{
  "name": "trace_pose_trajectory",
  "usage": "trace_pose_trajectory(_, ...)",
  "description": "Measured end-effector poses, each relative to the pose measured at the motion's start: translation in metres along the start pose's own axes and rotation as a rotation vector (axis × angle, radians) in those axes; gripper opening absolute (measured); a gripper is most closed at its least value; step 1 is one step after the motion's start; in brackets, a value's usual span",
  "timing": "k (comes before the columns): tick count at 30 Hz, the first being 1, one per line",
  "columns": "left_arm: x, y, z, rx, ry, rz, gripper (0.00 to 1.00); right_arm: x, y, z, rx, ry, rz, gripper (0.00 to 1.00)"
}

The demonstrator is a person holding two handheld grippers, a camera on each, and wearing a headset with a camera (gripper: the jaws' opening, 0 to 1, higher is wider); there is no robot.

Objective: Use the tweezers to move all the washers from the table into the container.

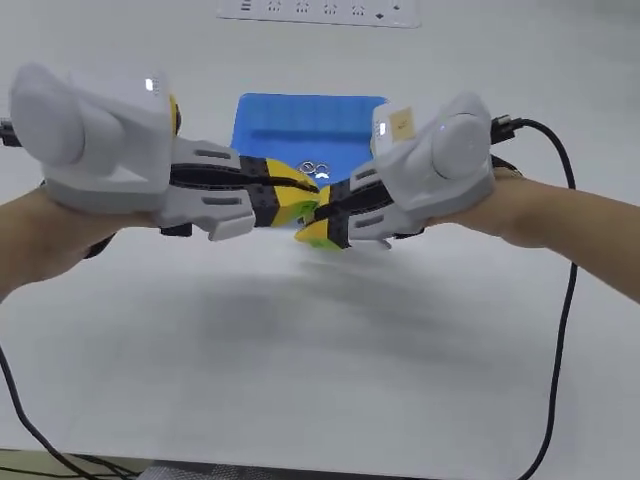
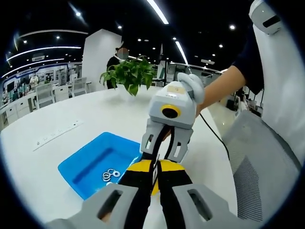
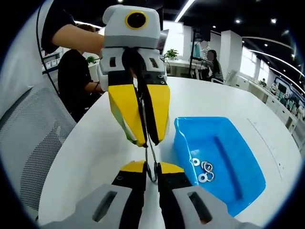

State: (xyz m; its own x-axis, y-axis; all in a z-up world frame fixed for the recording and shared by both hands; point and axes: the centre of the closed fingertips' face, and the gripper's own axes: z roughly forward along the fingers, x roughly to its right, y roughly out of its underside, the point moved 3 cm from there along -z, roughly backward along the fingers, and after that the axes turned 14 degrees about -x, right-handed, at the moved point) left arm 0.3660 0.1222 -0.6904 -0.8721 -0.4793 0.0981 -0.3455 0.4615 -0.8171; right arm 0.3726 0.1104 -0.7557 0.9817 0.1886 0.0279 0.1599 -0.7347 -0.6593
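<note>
Nearest the head camera lies bare white table (image 1: 300,380), with a black cable (image 1: 570,300) trailing down the right side and running out of the picture at the near edge. Beyond that, the left gripper (image 1: 300,195) and the right gripper (image 1: 318,225) meet tip to tip above the table, each held in a hand whose forearm is cut off at the picture's side. From this angle their yellow-and-black jaws overlap and hide what is between them. The right gripper view shows it better: thin metal tweezers (image 3: 151,155) run from the right gripper (image 3: 151,169), whose jaws are clenched on the looped end, up into the left gripper's yellow jaws. Those jaws also seem pressed together on the tweezers, though the pads cover the contact itself. In the left gripper view that gripper's own jaws (image 2: 156,167) stand nearly closed, and the tweezers are hard to pick out between them. Just beyond the grippers, the blue container (image 1: 270,125) sits on the table, its near rim hidden behind the jaws. A small cluster of washers (image 3: 204,171) lies on its floor, overlapping so the count is unclear, perhaps four. A white power strip (image 1: 320,10) is cropped by the far edge.
</note>
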Motion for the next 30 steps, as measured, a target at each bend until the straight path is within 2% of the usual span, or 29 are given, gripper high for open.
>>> trace_pose_trajectory(3, -0.001, 0.0, -0.002, -0.004, -0.01, -0.005, 0.08, -0.001, 0.0, 0.0, 0.005, 0.0, 0.004, 0.09)
trace_pose_trajectory(4, -0.001, -0.001, -0.003, 0.01, 0.0, -0.045, 0.08, -0.001, 0.0, 0.0, 0.005, 0.002, 0.004, 0.09)
trace_pose_trajectory(5, -0.001, -0.003, -0.005, 0.024, 0.006, -0.052, 0.09, -0.001, 0.0, -0.001, 0.005, 0.003, 0.005, 0.09)
trace_pose_trajectory(8, 0.001, -0.004, -0.009, 0.025, 0.001, -0.042, 0.12, -0.002, 0.001, -0.002, 0.002, 0.006, 0.008, 0.09)
trace_pose_trajectory(10, 0.006, -0.005, -0.011, 0.021, 0.019, -0.036, 0.13, -0.003, 0.0, -0.003, 0.003, 0.008, 0.012, 0.09)
trace_pose_trajectory(14, 0.008, -0.004, -0.019, 0.017, 0.005, -0.024, 0.18, -0.007, -0.005, -0.007, 0.013, 0.014, 0.018, 0.09)
trace_pose_trajectory(16, 0.007, -0.005, -0.025, 0.031, -0.034, -0.022, 0.24, -0.008, -0.01, -0.012, 0.02, 0.02, 0.016, 0.09)
trace_pose_trajectory(17, 0.006, -0.006, -0.029, 0.051, -0.057, -0.036, 0.3, -0.008, -0.013, -0.015, 0.029, 0.024, 0.016, 0.09)
trace_pose_trajectory(20, 0.012, -0.007, -0.038, 0.082, -0.04, -0.066, 0.4, -0.007, -0.021, -0.022, 0.053, 0.032, 0.023, 0.09)
trace_pose_trajectory(24, 0.014, -0.003, -0.048, 0.083, -0.092, -0.066, 0.5, -0.008, -0.027, -0.03, 0.061, 0.044, 0.026, 0.09)
trace_pose_trajectory(26, 0.015, 0.0, -0.053, 0.093, -0.11, -0.073, 0.59, -0.009, -0.03, -0.035, 0.061, 0.048, 0.02, 0.09)
trace_pose_trajectory(30, 0.02, 0.007, -0.063, 0.108, -0.126, -0.088, 0.7, -0.009, -0.036, -0.054, 0.074, 0.067, 0.008, 0.09)
